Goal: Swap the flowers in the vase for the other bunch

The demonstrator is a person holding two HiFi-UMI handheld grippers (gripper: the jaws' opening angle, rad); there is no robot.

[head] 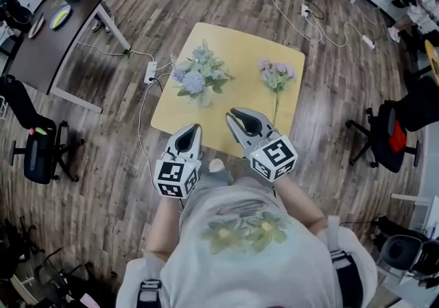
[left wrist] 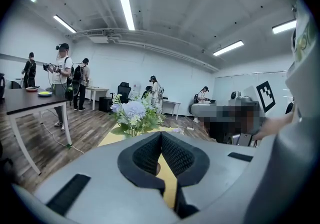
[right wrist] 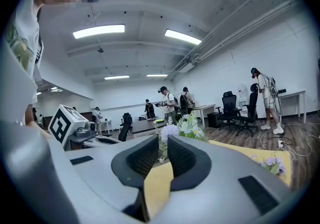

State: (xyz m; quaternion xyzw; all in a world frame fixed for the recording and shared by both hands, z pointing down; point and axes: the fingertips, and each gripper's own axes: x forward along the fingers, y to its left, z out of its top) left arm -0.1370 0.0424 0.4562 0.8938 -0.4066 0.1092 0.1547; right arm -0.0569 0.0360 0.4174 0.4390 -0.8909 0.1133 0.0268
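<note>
Jaws of both grippers closed and empty: left gripper [head: 194, 128] and right gripper [head: 234, 116] hang side by side over the near edge of the worktop [head: 233, 46], both well apart from the flowers.

Worktop: a yellow square, bare apart from the two bunches.

Bunch in the vase [head: 199, 75]: left of centre, upright, a full spread of blue and white heads and leaves. It is probably light. The heads look soft and easily crushed, so the hold belongs low down, on the gathered stems just above the rim, with a straight upward pull.

Vase [head: 204, 99]: small, pale or clear, mostly hidden under the leaves. It looks light enough to tip or to rise with the stems, and possibly slippery and breakable. One gripper on its body as a steadying hold seems wise.

Loose bunch [head: 276, 75]: right of centre, lying flat, pink and lilac heads at the far end. It is smaller and likely very light.

Stem [head: 276, 106]: thin, pointing toward the near edge. It is probably the stiffest part of the loose bunch and the place to grip, midway along, clear of the heads.
</note>
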